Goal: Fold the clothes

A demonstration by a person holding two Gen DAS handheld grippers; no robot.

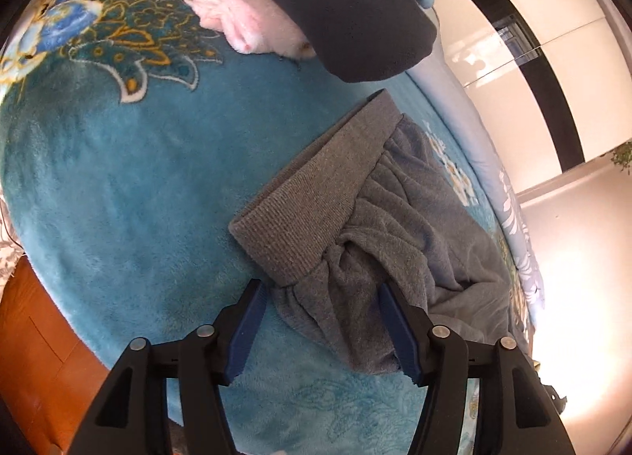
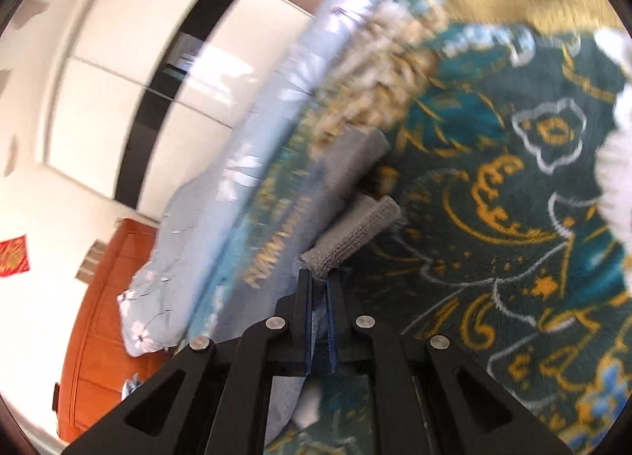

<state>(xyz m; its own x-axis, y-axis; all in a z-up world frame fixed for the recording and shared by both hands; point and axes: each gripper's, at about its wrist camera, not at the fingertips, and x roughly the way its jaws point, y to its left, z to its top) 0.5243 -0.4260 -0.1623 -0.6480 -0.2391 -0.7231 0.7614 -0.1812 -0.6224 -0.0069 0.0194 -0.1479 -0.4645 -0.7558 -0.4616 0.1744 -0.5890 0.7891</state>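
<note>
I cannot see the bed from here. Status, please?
Left gripper open over grey pants. Right gripper shut on cuff. Nothing in the way.

Teal floral blanket point(image 1: 118, 178) covering bed; pale blue flowered quilt point(image 2: 158, 289) along its edge; white wardrobe point(image 2: 98, 79); orange-brown wooden floor point(image 1: 35, 336).

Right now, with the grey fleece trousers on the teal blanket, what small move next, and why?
Probably close the left gripper on the grey fleece trousers: its jaws stand open around fabric just below the ribbed waistband, while the right gripper already looks shut on a ribbed ankle cuff.
</note>
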